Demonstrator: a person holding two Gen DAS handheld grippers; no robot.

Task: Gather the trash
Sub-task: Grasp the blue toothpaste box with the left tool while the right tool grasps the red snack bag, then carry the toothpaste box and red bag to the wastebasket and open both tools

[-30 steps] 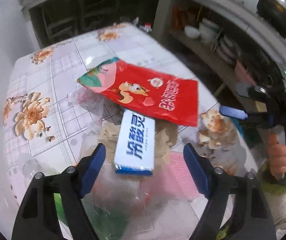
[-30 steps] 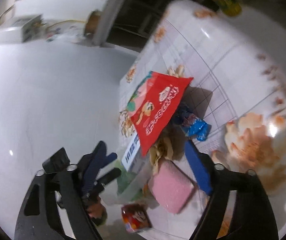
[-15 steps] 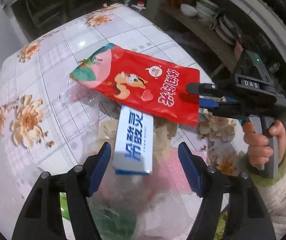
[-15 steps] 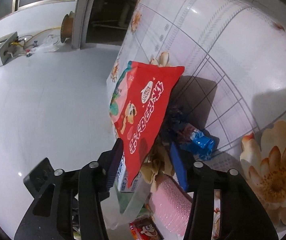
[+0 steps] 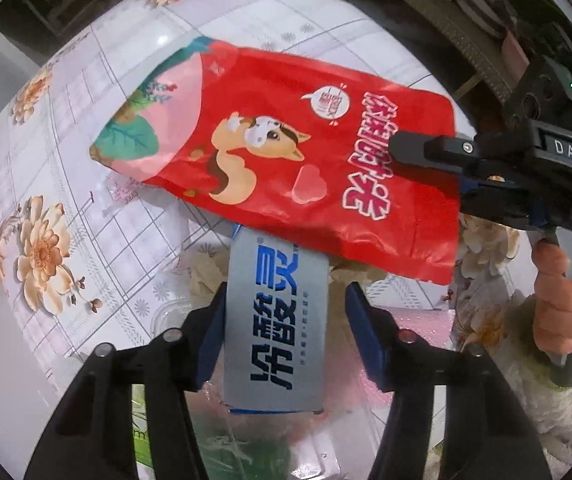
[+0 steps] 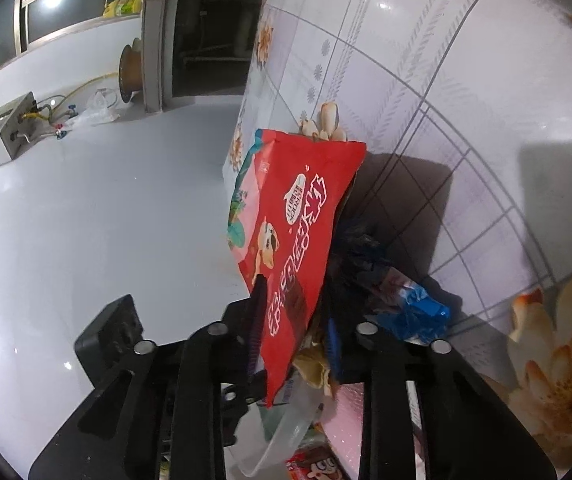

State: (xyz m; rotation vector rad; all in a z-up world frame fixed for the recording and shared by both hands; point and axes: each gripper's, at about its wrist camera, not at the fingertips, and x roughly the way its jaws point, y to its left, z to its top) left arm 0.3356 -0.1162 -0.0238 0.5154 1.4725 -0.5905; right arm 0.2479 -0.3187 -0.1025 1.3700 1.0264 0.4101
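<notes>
A white box with blue lettering (image 5: 276, 320) lies on a heap of trash on the flowered table (image 5: 46, 240). My left gripper (image 5: 284, 320) points down over it with jaws closing. The box is between them, the left pad is at its side, and a gap remains on the right. A red snack bag (image 5: 286, 160) rests across the heap. My right gripper (image 5: 426, 168) comes in from the right, jaws closing on the bag's end. In the right wrist view the red bag (image 6: 298, 240) passes between the fingers of the right gripper (image 6: 296, 332), pads against both faces.
Under the bag lie a blue wrapper (image 6: 418, 312), pink foam (image 6: 362, 420), a clear plastic container (image 6: 282, 428) and a small red wrapper (image 6: 318, 466). A hand (image 5: 558, 312) holds the right gripper. Shelves with dishes (image 5: 482, 4) stand beyond the table.
My left gripper came down around the white box and narrowed. My right gripper swung in onto the end of the red bag and closed on it.
</notes>
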